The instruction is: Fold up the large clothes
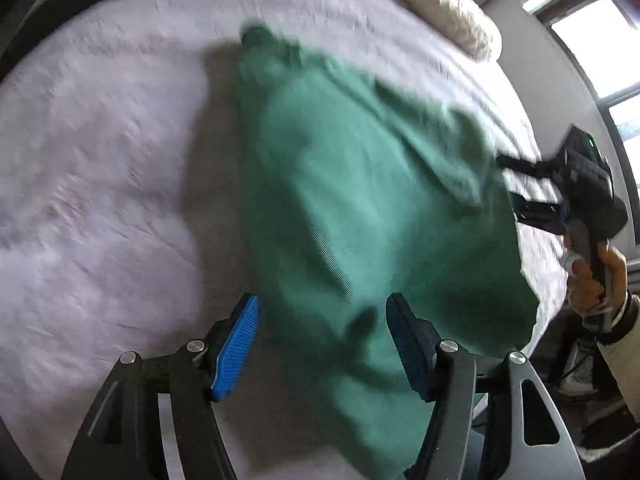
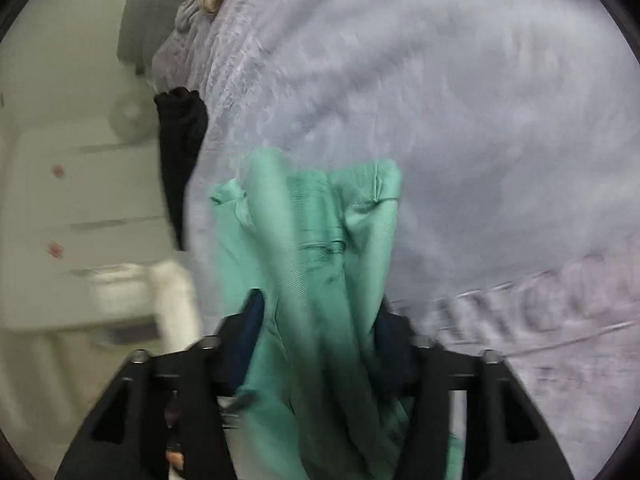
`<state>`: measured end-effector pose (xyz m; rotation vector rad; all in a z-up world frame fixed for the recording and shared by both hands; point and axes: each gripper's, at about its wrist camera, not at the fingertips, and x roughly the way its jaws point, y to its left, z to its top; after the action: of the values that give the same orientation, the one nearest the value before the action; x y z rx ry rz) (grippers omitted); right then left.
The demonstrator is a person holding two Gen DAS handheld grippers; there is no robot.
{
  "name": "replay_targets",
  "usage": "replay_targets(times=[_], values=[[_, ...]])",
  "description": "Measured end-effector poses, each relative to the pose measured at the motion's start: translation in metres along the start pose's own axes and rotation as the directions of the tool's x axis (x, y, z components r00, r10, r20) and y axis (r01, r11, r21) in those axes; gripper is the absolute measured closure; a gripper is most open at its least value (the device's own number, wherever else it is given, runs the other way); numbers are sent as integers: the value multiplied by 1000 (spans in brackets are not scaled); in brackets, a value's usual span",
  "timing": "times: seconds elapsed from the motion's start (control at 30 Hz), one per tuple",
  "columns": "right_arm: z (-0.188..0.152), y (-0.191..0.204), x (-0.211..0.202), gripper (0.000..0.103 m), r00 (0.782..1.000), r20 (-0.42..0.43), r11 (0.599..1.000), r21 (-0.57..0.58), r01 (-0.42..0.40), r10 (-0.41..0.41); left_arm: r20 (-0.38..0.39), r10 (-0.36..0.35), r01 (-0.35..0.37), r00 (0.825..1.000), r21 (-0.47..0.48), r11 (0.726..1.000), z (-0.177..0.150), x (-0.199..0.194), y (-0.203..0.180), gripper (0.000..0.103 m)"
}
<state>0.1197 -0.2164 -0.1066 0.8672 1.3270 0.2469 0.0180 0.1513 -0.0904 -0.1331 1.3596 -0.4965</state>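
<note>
A green garment (image 1: 360, 208) lies spread and rumpled on a pale lilac fleece bedcover (image 1: 100, 180). My left gripper (image 1: 322, 344) is open just above the garment's near end, blue pads (image 1: 236, 348) apart, cloth below them. My right gripper (image 1: 516, 192) reaches into the garment's right edge in the left wrist view. In the right wrist view the green cloth (image 2: 316, 280) is bunched between the right gripper's (image 2: 316, 328) fingers, which stand fairly wide around it. The frames are blurred.
A cream pillow (image 1: 448, 12) lies at the bed's far end, with windows (image 1: 600, 48) beyond. A black garment (image 2: 180, 152) hangs off the bed's left edge in the right wrist view, next to white drawers (image 2: 80, 200). The bedcover (image 2: 480, 120) spreads wide.
</note>
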Motion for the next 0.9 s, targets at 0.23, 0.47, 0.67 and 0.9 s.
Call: replay_targets(times=[0.23,0.47,0.67,0.9], values=[[18,32,-3,84,992,67,979,-163,118,-109,116,100,-88,988,-100,991,36,-2,31,36],[-1,10,-10,93,976,88,962,-173,212,-199,103,123,-122,987,-18,992,51,43,-13,36],[7,-38,15,93,980,37,977,-83,198,-195,74,158,-159,985,14,987,42,40,-27,36],[2,-46,10,93,985,35,982,-79,172,-169,-45,125,-118,991,144,982,-17,10,-48,36]])
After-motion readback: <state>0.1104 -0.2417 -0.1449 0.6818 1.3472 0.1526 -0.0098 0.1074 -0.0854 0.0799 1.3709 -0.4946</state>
